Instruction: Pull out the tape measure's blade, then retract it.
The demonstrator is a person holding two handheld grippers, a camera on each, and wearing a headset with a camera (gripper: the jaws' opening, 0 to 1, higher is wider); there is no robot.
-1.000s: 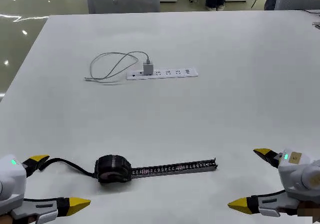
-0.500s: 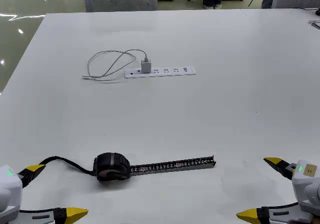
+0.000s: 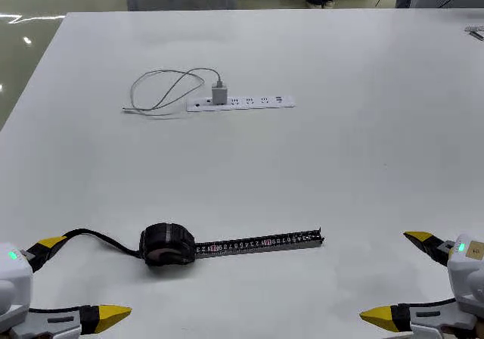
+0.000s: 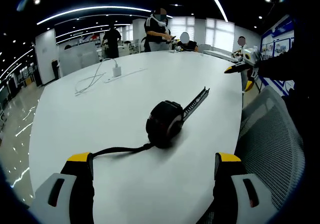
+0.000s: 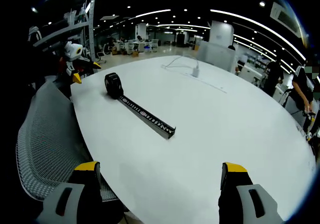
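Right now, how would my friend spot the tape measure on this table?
Look at the big white table, near its front edge. The tape measure is the round black case there, with a black strap on one side and a numbered blade pulled out on the other. Its neighbour, a power strip, is white and lies farther back.

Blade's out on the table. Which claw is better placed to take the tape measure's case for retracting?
Left, probably. The left claw, open, faces the case straight ahead, close by; the right claw, open, lies beyond the end of the blade.
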